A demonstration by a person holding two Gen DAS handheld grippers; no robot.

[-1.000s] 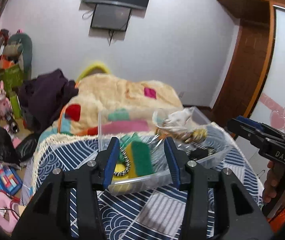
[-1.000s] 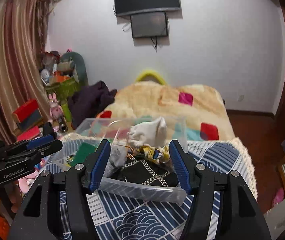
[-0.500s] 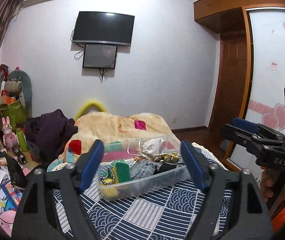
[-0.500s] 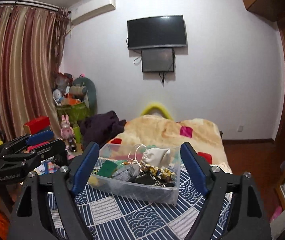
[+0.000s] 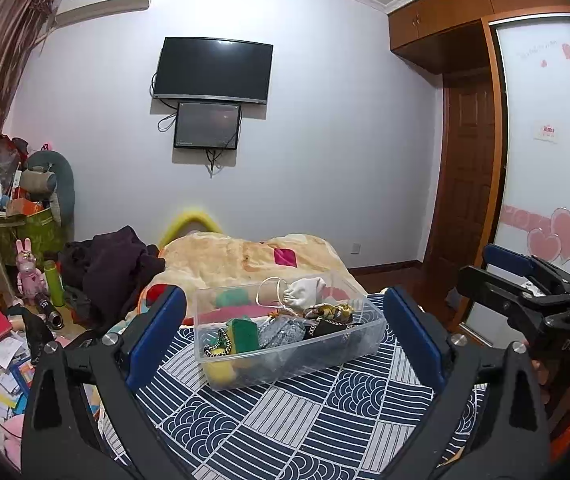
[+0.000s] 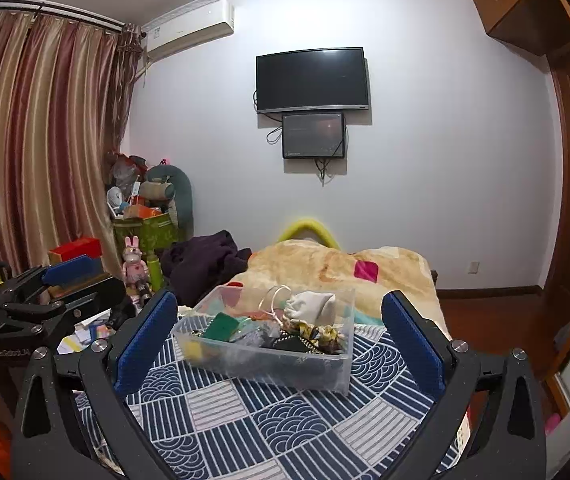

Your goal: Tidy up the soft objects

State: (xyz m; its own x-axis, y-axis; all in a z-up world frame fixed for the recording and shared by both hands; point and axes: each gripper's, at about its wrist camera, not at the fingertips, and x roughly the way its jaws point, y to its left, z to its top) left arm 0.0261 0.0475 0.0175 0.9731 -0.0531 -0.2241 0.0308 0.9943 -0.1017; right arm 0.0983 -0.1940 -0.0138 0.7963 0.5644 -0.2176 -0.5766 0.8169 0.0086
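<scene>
A clear plastic bin (image 5: 289,364) (image 6: 269,364) stands on a navy patterned cloth (image 5: 305,420) (image 6: 285,420). It holds several soft items: a white pouch (image 5: 305,290) (image 6: 313,306), a green sponge (image 5: 245,334) (image 6: 221,326), a yellow sponge (image 5: 219,372), a grey cloth (image 5: 281,330) and a yellow-patterned scarf (image 5: 329,312) (image 6: 321,334). My left gripper (image 5: 285,332) is open and empty, held back from the bin. My right gripper (image 6: 279,332) is open and empty, also back from the bin. Each gripper shows at the edge of the other's view.
A cream patchwork blanket (image 5: 241,256) (image 6: 333,264) and a dark clothes heap (image 5: 113,264) lie behind the bin. Clutter, boxes and a pink rabbit toy (image 5: 27,268) sit at left. A wardrobe and door (image 5: 469,184) stand at right.
Both grippers have pulled back and up from the bin and opened wider. The bin now looks smaller and sits wholly between the fingers.
</scene>
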